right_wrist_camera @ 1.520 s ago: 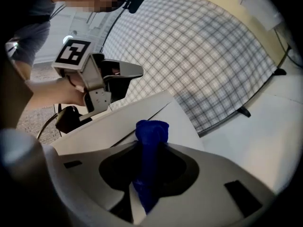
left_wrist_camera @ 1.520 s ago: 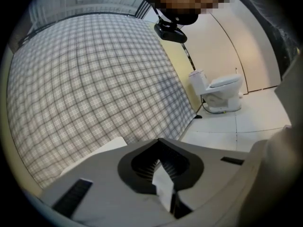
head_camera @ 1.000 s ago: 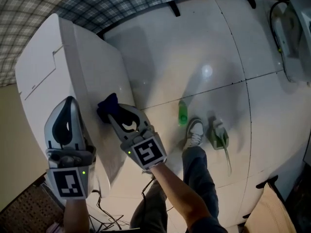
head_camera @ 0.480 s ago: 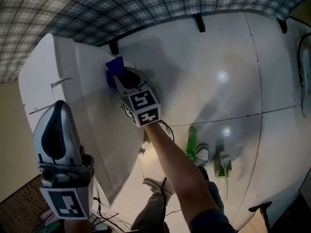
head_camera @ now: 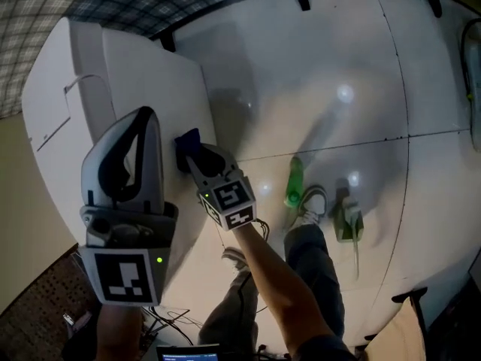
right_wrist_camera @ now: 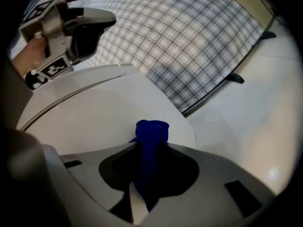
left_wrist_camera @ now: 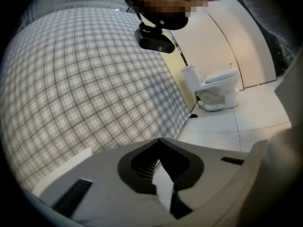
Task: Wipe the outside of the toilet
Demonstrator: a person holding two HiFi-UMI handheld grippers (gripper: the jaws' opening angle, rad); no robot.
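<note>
Filling the upper left of the head view, the toilet [head_camera: 128,81] is plain white and smooth-sided, backed against a plaid wall [head_camera: 188,2]. The right gripper [head_camera: 189,153] has its fingers clenched on a blue cloth [head_camera: 186,141] that is pressed to the toilet's side at mid-frame. The left gripper [head_camera: 143,122], fingers closed on nothing, overlaps the toilet at centre left. Half a second ago the cloth sat higher, near the wall, and the left gripper lower left.

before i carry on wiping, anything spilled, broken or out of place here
Nothing looks spilled or damaged. Only a green bottle and another green item sit on the floor beside the person's shoe.
</note>
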